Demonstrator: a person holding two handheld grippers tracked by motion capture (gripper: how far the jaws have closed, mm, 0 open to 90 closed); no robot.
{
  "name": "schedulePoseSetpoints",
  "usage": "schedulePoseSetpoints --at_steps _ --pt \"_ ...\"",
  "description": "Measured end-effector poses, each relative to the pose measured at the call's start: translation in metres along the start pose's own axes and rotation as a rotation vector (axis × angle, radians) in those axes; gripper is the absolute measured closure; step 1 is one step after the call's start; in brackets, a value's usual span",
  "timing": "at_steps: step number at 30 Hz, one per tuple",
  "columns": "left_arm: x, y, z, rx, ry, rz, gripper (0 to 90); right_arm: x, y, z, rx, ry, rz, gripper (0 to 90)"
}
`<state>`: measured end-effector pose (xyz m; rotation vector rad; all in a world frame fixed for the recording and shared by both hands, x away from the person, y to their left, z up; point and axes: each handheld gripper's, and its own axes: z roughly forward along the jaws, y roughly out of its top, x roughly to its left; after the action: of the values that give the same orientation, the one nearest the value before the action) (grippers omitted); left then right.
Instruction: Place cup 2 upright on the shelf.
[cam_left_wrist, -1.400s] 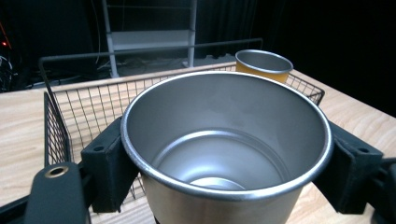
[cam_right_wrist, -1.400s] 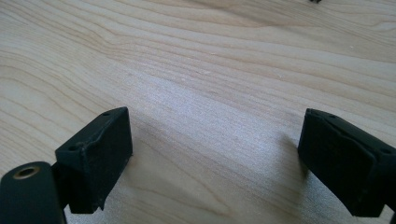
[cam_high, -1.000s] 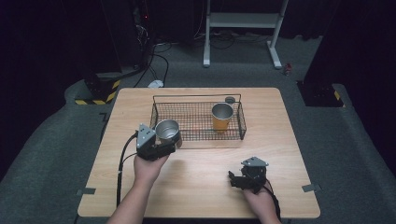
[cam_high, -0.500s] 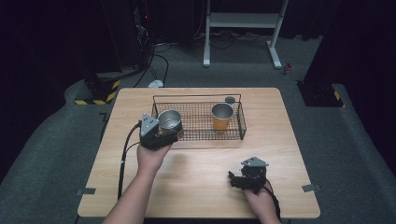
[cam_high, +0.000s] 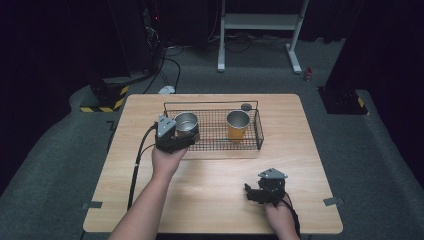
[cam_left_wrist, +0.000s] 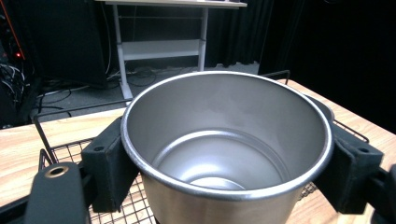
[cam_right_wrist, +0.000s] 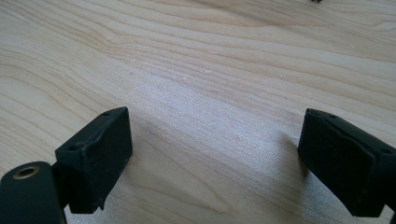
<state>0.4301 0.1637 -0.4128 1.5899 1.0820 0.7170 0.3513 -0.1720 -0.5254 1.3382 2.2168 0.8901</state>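
Note:
A plain steel cup (cam_high: 186, 121) (cam_left_wrist: 224, 140) is upright with its mouth toward me, and my left gripper (cam_high: 182, 134) (cam_left_wrist: 229, 168) is shut on it, one black pad (cam_left_wrist: 109, 163) on each side of its wall. The cup hangs over the left end of a black wire basket (cam_high: 260, 132) at the far middle of the table. Inside the basket's right part stands an orange cup (cam_high: 238, 125). My right gripper (cam_high: 252, 192) (cam_right_wrist: 215, 158) lies low over the wooden table (cam_high: 210, 190) at the near right, jaws wide apart with bare wood between them.
A small dark round thing (cam_high: 246, 106) lies on the table just behind the basket. Beyond the far edge stand a white frame (cam_high: 257, 22) and cables on grey floor. A black cable (cam_high: 137, 165) trails from the left gripper along the table's left side.
My left hand has carried the steel cup away from me and a little to the right, from just in front of the basket's left corner to over its left end. The right gripper has stayed put.

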Motion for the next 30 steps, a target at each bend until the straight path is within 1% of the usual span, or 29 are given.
schedulePoseSetpoints --at_steps 8,11,14,16,18,21,23,24,26,28,30 --pt "0.005 0.002 0.018 0.028 0.016 0.005 18.9 0.000 0.000 0.000 -0.001 0.001 -0.006 9.9" --pt "0.007 0.004 0.024 0.037 0.011 -0.006 18.9 0.000 0.000 0.000 -0.003 0.001 -0.010 9.9" --pt "0.008 0.007 0.031 0.050 0.013 0.001 18.9 0.000 0.000 0.000 -0.003 0.001 -0.009 9.9" --pt "0.009 0.007 0.035 0.045 0.011 -0.005 18.9 0.000 0.000 0.000 -0.003 0.001 -0.009 9.9" --pt "0.012 0.007 0.039 0.060 0.008 -0.015 18.9 0.000 0.000 0.000 -0.003 0.001 -0.009 9.9" --pt "0.015 0.007 0.046 0.081 0.019 -0.010 18.9 0.000 0.000 0.000 -0.003 0.001 -0.009 9.9" --pt "0.017 0.008 0.048 0.077 0.022 -0.010 18.9 0.000 0.000 0.000 -0.003 0.001 -0.009 9.9" --pt "0.018 0.008 0.049 0.069 0.032 -0.005 18.9 0.000 0.000 0.000 -0.004 0.000 -0.009 9.9" --pt "0.018 0.008 0.051 0.071 0.049 0.001 18.9 0.000 0.000 0.000 -0.003 0.001 -0.010 9.9" --pt "0.019 0.008 0.054 0.072 0.049 0.003 19.0 0.000 0.000 0.000 -0.004 0.001 -0.010 9.9" --pt "0.020 0.008 0.056 0.064 0.061 0.010 19.0 0.000 0.000 0.000 -0.004 0.001 -0.009 9.9"
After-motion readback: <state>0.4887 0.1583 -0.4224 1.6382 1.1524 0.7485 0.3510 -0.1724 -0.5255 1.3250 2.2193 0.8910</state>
